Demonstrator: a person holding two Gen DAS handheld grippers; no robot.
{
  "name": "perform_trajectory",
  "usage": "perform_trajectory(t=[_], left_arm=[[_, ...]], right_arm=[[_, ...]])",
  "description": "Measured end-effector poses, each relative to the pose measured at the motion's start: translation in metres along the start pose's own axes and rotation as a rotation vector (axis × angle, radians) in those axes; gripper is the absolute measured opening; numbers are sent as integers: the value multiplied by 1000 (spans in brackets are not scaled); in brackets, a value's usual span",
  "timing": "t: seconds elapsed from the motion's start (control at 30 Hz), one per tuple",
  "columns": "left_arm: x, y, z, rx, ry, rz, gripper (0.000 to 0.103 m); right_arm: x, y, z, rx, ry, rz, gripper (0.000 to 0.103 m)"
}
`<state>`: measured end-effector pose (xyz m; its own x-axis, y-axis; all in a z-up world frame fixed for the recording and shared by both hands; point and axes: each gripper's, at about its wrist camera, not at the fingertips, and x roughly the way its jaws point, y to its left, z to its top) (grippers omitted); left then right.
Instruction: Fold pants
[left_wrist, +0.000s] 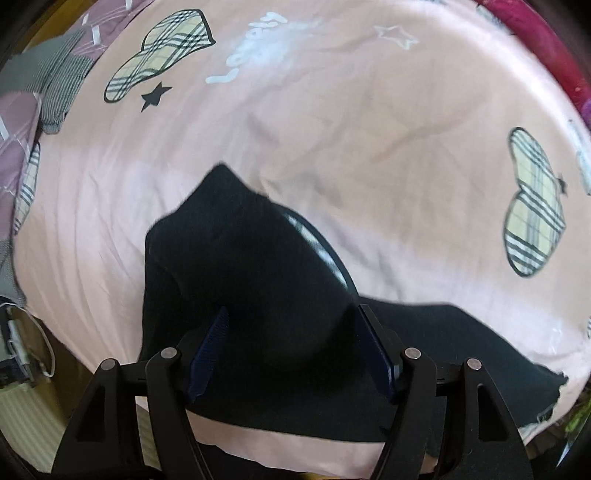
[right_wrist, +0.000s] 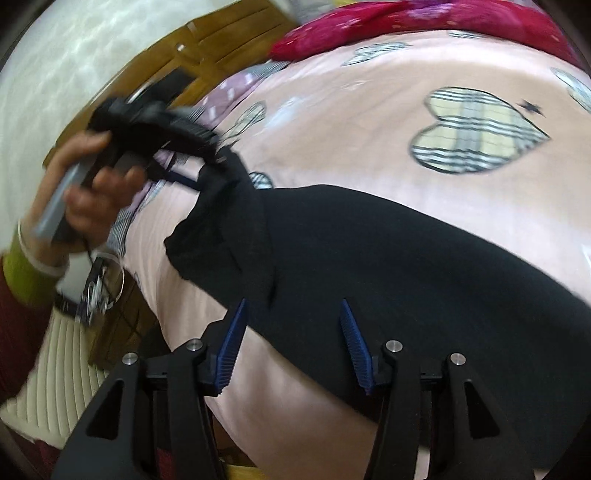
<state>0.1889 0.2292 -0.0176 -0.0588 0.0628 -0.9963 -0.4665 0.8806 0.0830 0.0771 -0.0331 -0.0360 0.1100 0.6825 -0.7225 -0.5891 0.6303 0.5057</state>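
Observation:
Black pants (right_wrist: 406, 258) lie across a pink bedsheet (right_wrist: 351, 129) printed with plaid hearts. In the right wrist view my left gripper (right_wrist: 207, 173), held by a hand, has a lifted end of the pants hanging from its fingertips. In the left wrist view that black cloth (left_wrist: 240, 266) drapes between and in front of the blue pads (left_wrist: 210, 350), which stand apart. My right gripper (right_wrist: 291, 332) is open, its blue pads either side of the pants' near edge, not closed on it.
A red blanket (right_wrist: 406, 22) lies at the bed's far side. Grey checked and mauve cloth (left_wrist: 55, 85) sits at the bed's left. A wooden floor (right_wrist: 221, 40) and cables (right_wrist: 99, 284) lie beyond the bed's edge.

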Motion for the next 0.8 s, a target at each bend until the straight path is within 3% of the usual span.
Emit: perform_trajectory(t=[0.23,0.3,0.4,0.43,0.47,0.53,0.63,0.8], left_arm=[[33,-20,25,31,65,119,75],[41,-20,24,41,65,136,67],[40,-15,15,62,21,131,46],[37,-9,11,59,-2,118,32],[33,-2,6,51,-20,104,22],[26,13,-3,24,-53,45,12],[12,42,-26,-41,-136,-54,6],[-12,93,-75,-182,-306,-280,4]], right_arm=[[35,15,11,-125,78,19,57],[45,18,12,-155,102,13,57],[53,25,13,-207,115,23,56],[54,29,13,-235,109,15,51],[55,31,14,-252,108,10,35],[58,34,15,-280,118,17,16],[53,36,18,-297,96,13,9],[29,36,26,-307,43,-3,8]])
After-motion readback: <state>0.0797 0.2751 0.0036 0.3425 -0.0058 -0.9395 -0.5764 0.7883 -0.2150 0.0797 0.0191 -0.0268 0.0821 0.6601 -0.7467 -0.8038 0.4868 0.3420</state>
